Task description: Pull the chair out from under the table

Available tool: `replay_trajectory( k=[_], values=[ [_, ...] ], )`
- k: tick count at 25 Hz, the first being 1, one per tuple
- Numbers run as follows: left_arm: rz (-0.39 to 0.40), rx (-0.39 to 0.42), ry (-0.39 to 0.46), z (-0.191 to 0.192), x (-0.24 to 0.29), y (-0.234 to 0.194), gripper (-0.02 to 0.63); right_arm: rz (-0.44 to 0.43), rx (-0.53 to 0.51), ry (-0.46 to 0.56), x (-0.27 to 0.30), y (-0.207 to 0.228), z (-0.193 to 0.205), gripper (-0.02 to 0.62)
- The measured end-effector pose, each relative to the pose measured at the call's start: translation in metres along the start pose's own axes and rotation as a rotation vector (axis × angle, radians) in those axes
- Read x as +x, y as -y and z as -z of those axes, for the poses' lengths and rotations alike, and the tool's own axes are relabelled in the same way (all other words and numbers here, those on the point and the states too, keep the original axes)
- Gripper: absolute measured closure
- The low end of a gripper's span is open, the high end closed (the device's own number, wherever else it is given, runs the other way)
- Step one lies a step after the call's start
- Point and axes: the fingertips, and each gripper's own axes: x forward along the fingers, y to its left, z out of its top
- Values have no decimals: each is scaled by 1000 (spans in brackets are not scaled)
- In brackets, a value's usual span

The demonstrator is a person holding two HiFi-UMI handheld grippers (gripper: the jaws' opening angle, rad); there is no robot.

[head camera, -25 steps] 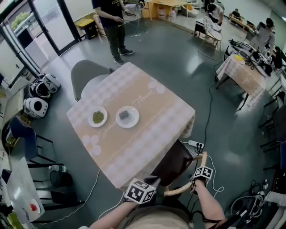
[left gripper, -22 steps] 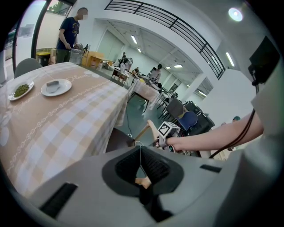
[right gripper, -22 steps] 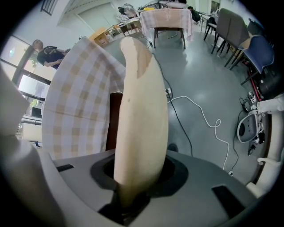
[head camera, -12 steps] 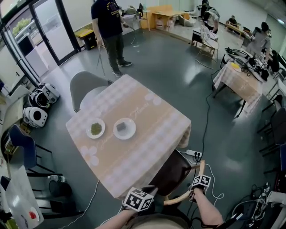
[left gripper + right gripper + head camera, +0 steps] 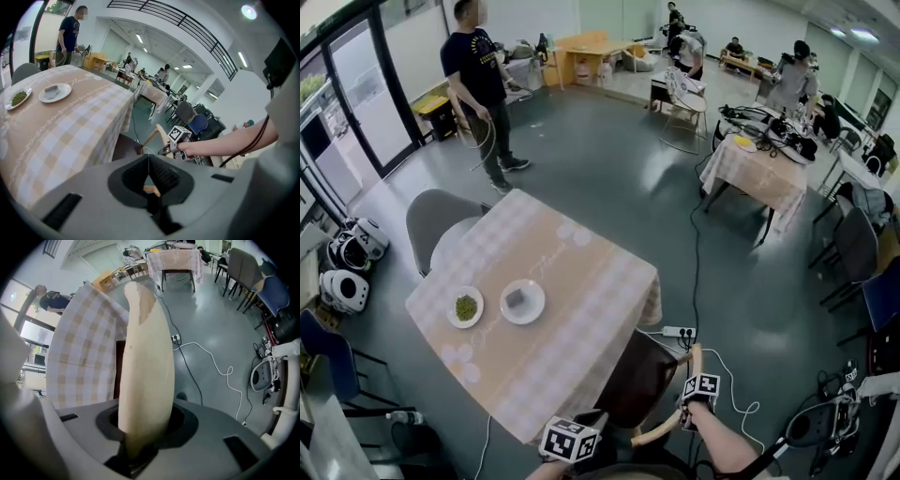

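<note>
1. Head view. The chair point(image 5: 639, 380) stands at the near edge of the table point(image 5: 581, 272). Its dark seat is partly under the hanging checked tablecloth point(image 5: 609, 309), and its curved wooden backrest rail point(image 5: 667, 424) is toward me. The right tool point(image 5: 692, 405) sits on the rail's right part, and the left tool point(image 5: 572, 439) hangs near its left end. Two plates point(image 5: 523, 301) lie well apart from this edge. A power strip point(image 5: 673, 332) and its cable lie on the floor just beside the chair. I judge the chair is not out yet. My plan is to draw it straight back toward me, low and level, watching that no leg drags the cable.

2. Left gripper view. The left tool point(image 5: 149, 180) has its pads pressed together at the tips. A sliver of pale wood shows in the gap behind them, and I cannot tell whether it touches. I would not count on this side for any pull.

3. Right gripper view. The right tool point(image 5: 140, 434) is pinching the backrest rail point(image 5: 145, 357), which runs up through the jaws with the tablecloth beyond. A one-sided grip will tend to swing the chair, so I should pull slowly, keep the wrist steady, and let the cloth hem slide off the seat.
</note>
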Motion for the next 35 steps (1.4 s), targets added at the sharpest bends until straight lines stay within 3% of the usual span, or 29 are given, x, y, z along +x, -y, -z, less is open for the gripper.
replay_trajectory(
  k=[11,28,35],
  values=[
    [9,6,-10,4,-4,0,600,2,16,10,-9,8,3,465],
    [59,85,-66,4,6,11,600,-4,33,44,-17,22,9,466],
    [61,87,-36,-6,22,25,600,-3,20,56,-18,32,2,466]
  ],
)
